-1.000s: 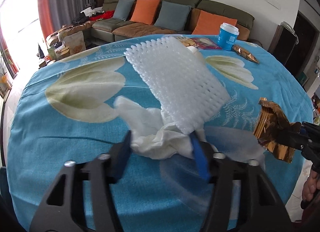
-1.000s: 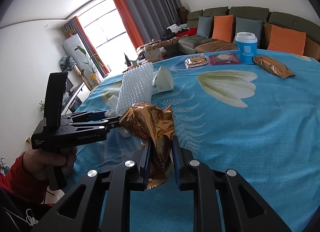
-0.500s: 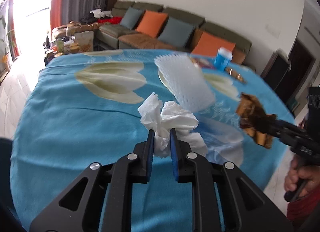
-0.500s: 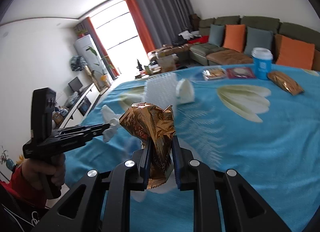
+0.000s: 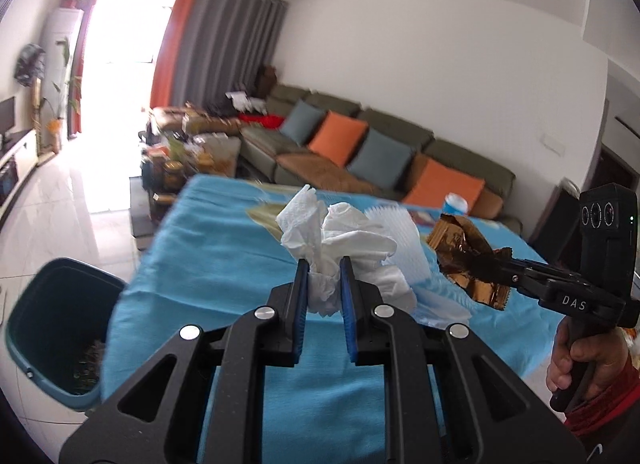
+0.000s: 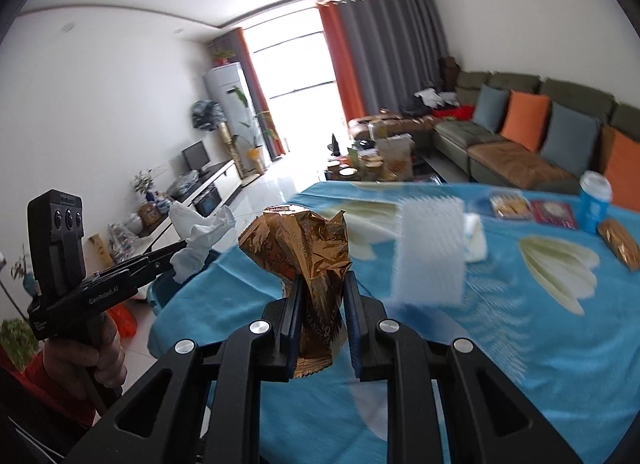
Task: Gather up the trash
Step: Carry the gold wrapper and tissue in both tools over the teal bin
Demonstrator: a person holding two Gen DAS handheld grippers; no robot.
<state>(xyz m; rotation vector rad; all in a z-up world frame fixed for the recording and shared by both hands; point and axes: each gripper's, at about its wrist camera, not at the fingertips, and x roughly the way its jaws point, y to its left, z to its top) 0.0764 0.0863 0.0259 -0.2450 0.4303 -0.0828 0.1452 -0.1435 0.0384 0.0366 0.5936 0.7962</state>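
My left gripper (image 5: 324, 266) is shut on a crumpled white tissue (image 5: 340, 238), held up above the table's near left corner. In the right wrist view the same tissue (image 6: 200, 236) hangs from the left gripper (image 6: 180, 248) at the left. My right gripper (image 6: 322, 284) is shut on a crumpled golden-brown foil wrapper (image 6: 300, 248); this wrapper (image 5: 464, 252) shows at the right of the left wrist view. A dark teal trash bin (image 5: 52, 328) stands on the floor at the table's left, with litter inside. A white foam net sleeve (image 6: 432, 252) lies on the table.
The table wears a blue cloth (image 6: 500, 344) with pale leaf prints. At its far side stand a blue paper cup (image 6: 596, 200), snack packets (image 6: 508, 206) and another golden wrapper (image 6: 620, 244). A sofa with orange and grey cushions (image 5: 380, 152) lines the wall. A hand (image 5: 588, 356) holds the right gripper's handle.
The left gripper closed on the tissue, lifted it off the table and swung left, bringing the bin into view. The right gripper rose and turned left with the wrapper.
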